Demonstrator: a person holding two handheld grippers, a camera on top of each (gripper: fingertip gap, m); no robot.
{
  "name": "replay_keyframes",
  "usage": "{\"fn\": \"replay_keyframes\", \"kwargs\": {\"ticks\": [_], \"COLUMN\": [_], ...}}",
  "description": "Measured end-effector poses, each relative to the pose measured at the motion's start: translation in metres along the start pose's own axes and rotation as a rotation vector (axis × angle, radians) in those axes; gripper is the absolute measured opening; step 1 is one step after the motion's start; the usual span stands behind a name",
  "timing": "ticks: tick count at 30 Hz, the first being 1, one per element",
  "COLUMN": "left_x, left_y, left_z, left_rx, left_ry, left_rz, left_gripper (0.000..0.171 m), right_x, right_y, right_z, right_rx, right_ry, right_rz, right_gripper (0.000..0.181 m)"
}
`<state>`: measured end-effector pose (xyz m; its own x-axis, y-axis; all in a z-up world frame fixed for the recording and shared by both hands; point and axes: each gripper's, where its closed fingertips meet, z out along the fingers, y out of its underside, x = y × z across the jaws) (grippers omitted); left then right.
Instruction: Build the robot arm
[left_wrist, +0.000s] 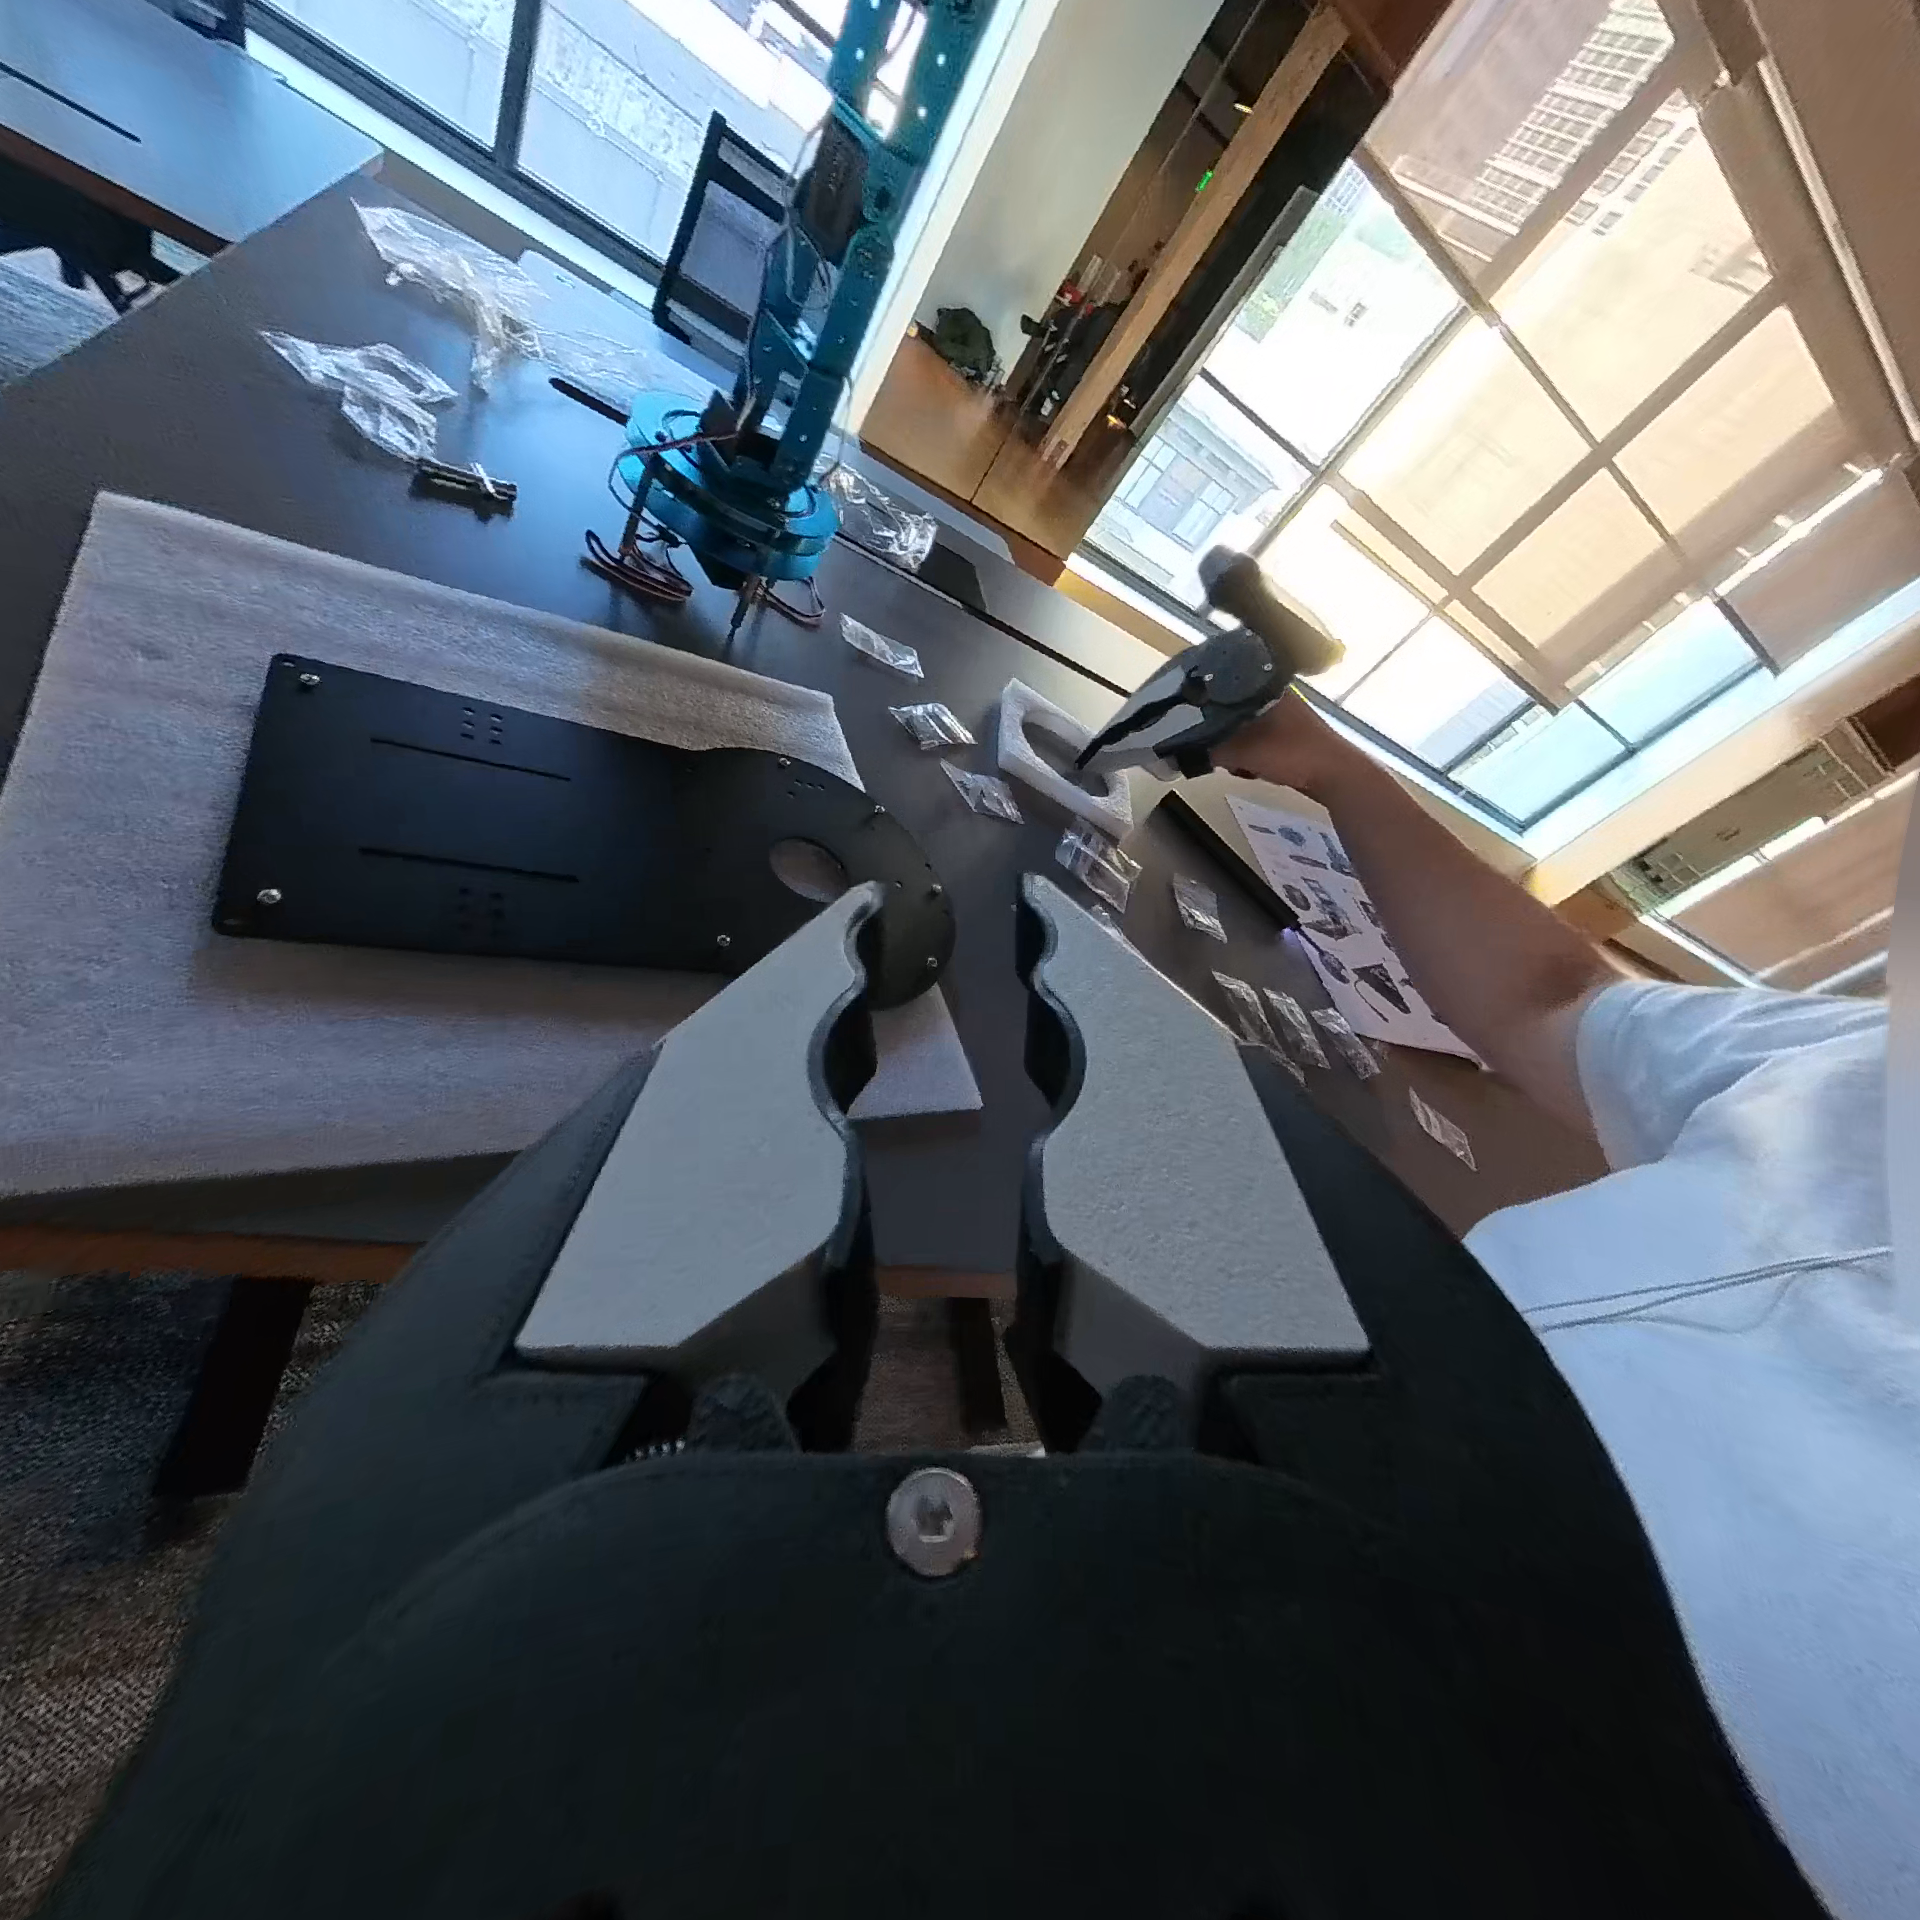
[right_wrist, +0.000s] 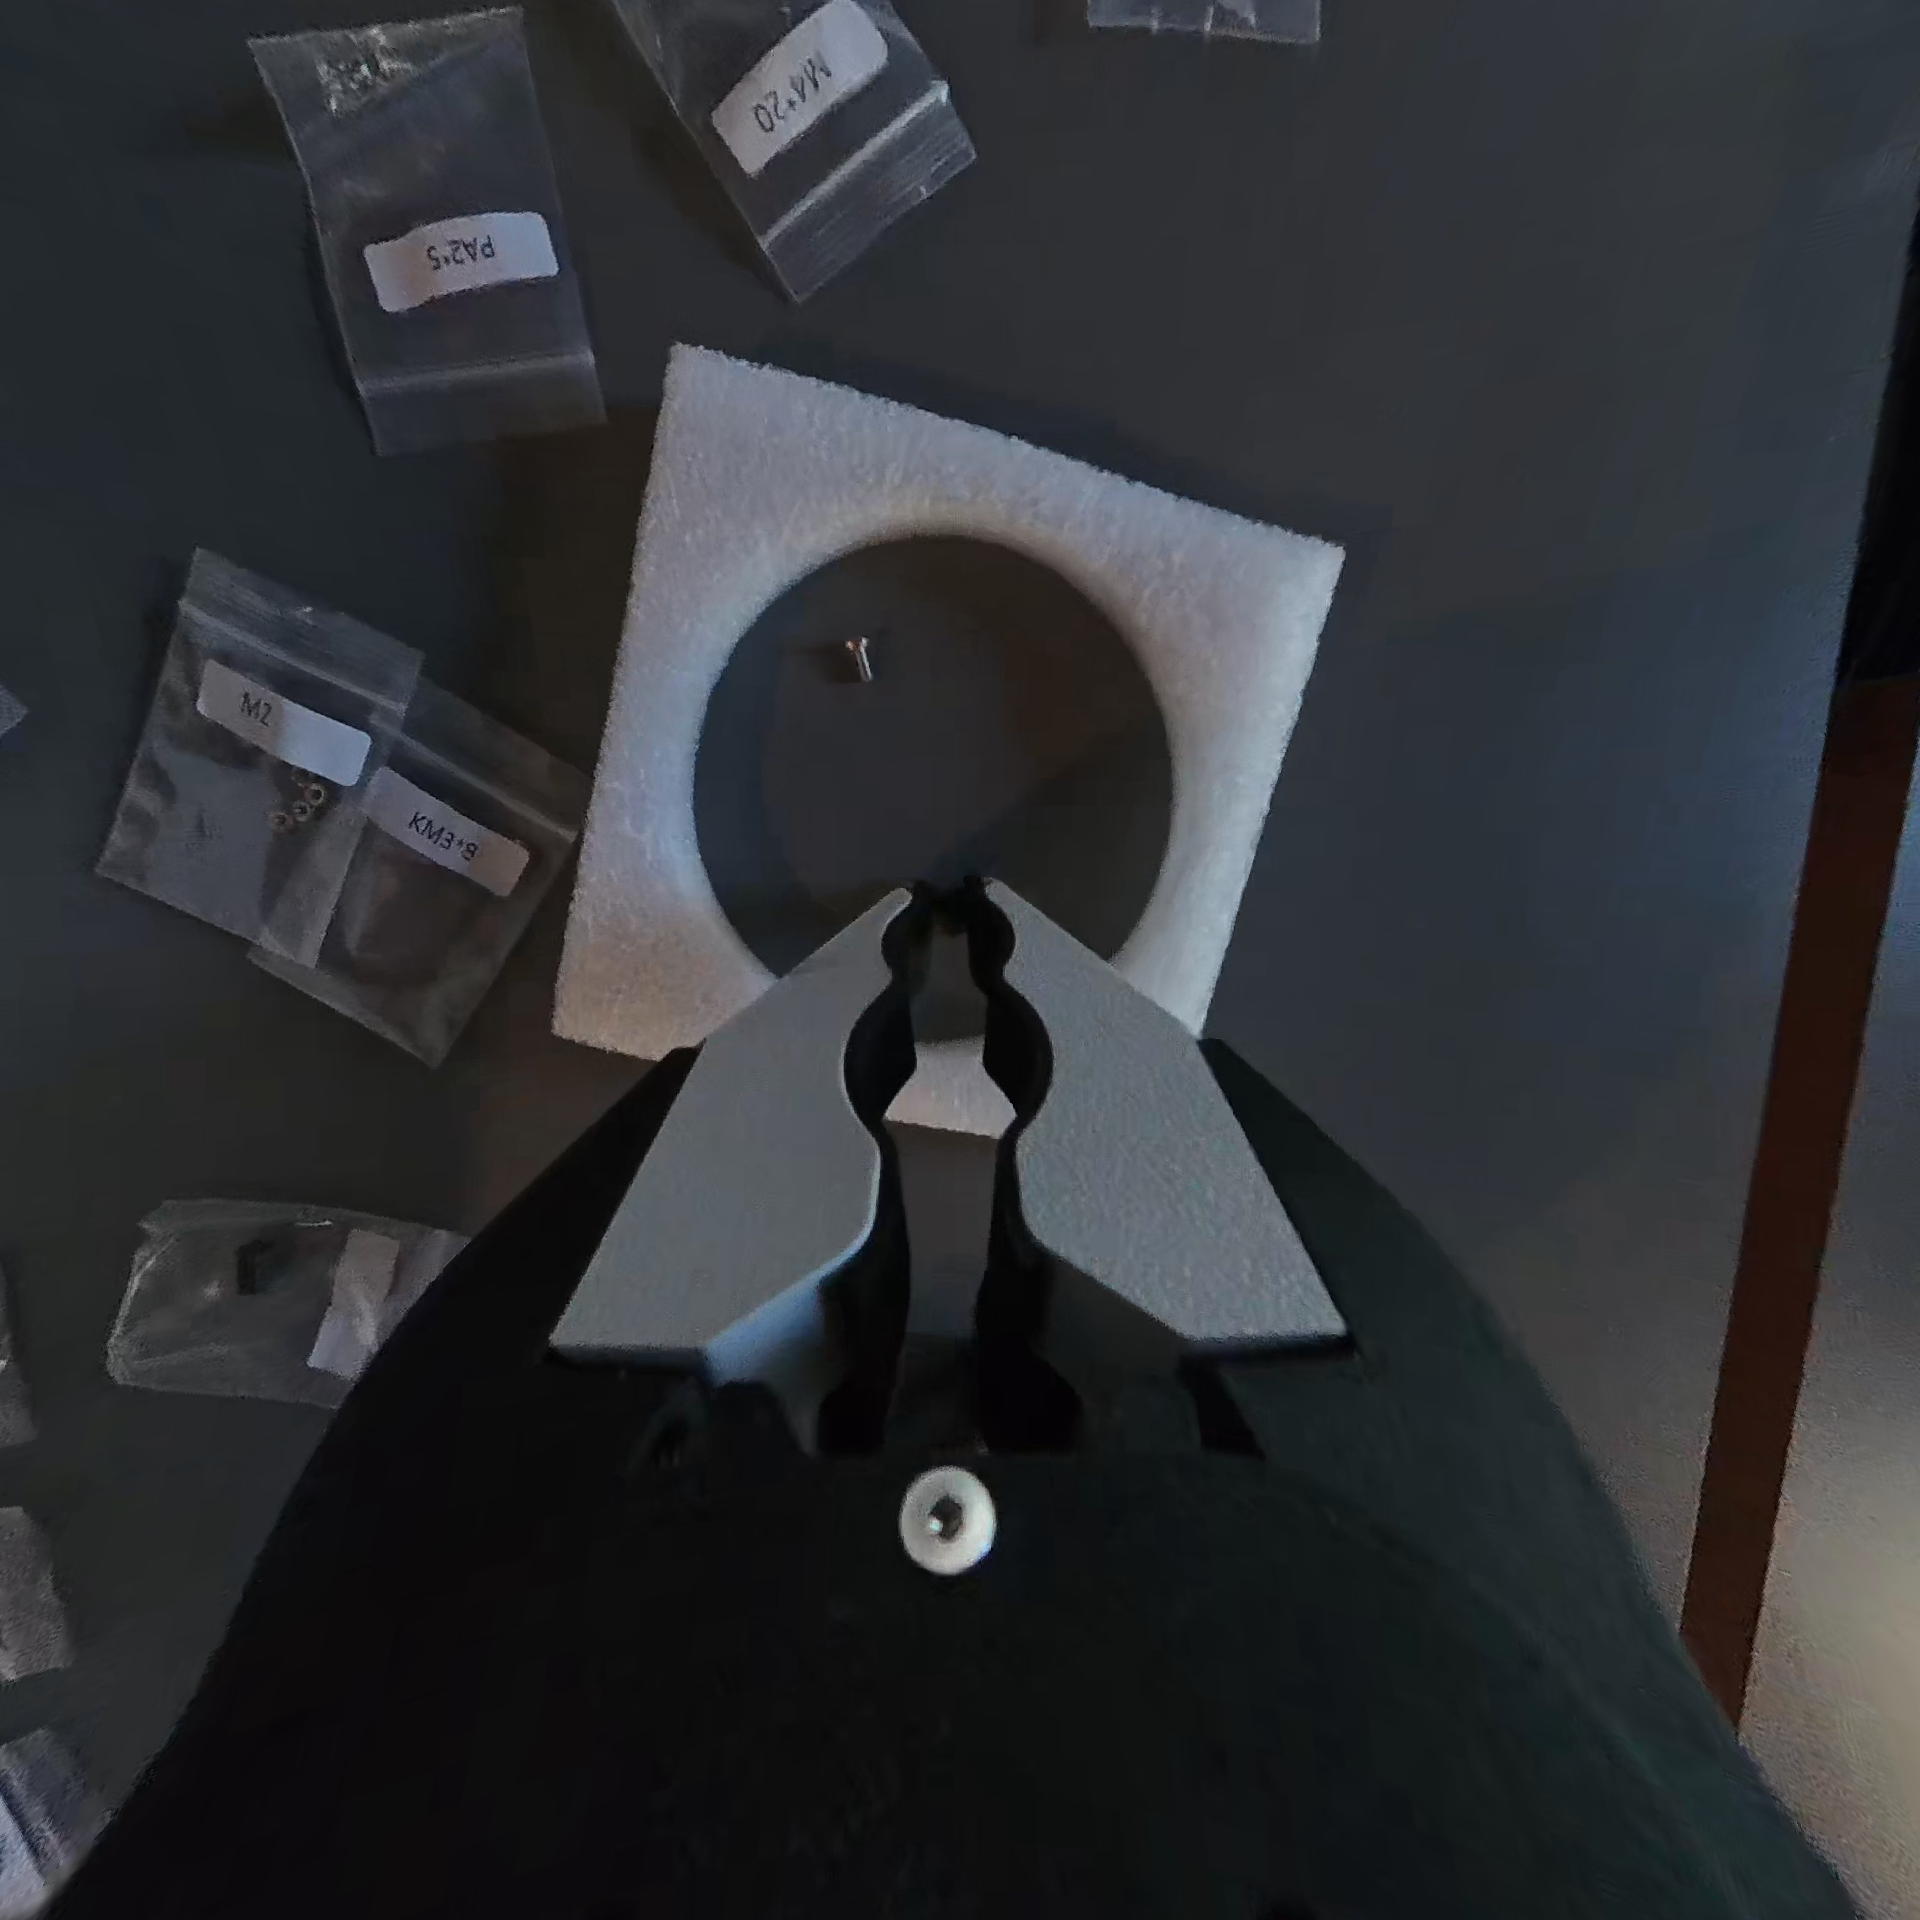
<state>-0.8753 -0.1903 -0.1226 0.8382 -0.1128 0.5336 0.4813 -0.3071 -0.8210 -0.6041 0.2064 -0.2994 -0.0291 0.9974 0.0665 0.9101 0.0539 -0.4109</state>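
A: Where is the left gripper (left_wrist: 940, 914)?

B: It hangs above the near edge of the dark tabletop (left_wrist: 260, 436) with its jaws clearly apart and nothing between them. Its left tip sits over the rounded end of the flat black metal plate with slots and small holes (left_wrist: 499, 831), which lies on a grey foam sheet (left_wrist: 208, 644).

A: And the right gripper (right_wrist: 943, 891)?

B: Its tips are nearly together inside the round hole of the white square foam block (right_wrist: 935, 488). Something tiny and dark shows at the tips, but I cannot tell whether it is gripped. A small silver screw (right_wrist: 854, 657) lies apart from the tips, farther in on the tabletop inside that hole.

A: What surrounds it?

B: Small clear plastic zip bags with white labels (right_wrist: 447, 239) are scattered left of the foam block. From the left wrist view, a blue metal robot arm kit with red wires (left_wrist: 769, 436) stands farther back, and a printed paper sheet (left_wrist: 1340, 925) lies under the person's forearm (left_wrist: 1455, 883).
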Motion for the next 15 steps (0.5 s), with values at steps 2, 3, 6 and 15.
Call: {"fn": "replay_keyframes", "kwargs": {"ticks": [2, 3, 6, 15], "left_x": [-0.001, -0.001, 0.01, 0.062], "left_y": [-0.002, -0.003, -0.005, -0.035], "left_z": [0.006, 0.012, 0.044, 0.123], "left_rx": [-0.014, -0.018, -0.031, -0.113], "left_ry": [0.036, 0.065, 0.247, 0.994], "left_rz": [0.008, 0.008, -0.023, -0.057], "left_gripper": [0.019, 0.019, 0.019, 0.022], "right_x": [-0.016, -0.036, -0.12, -0.239], "right_y": [-0.029, -0.055, -0.143, -0.296], "right_z": [-0.016, -0.033, -0.1, -0.141], "right_rx": [0.165, 0.313, 0.815, 1.385], "right_ry": [0.019, 0.013, -0.071, -0.461], "right_rz": [-0.034, -0.07, -0.183, -0.056], "right_gripper": [0.005, 0.004, 0.003, 0.003]}}
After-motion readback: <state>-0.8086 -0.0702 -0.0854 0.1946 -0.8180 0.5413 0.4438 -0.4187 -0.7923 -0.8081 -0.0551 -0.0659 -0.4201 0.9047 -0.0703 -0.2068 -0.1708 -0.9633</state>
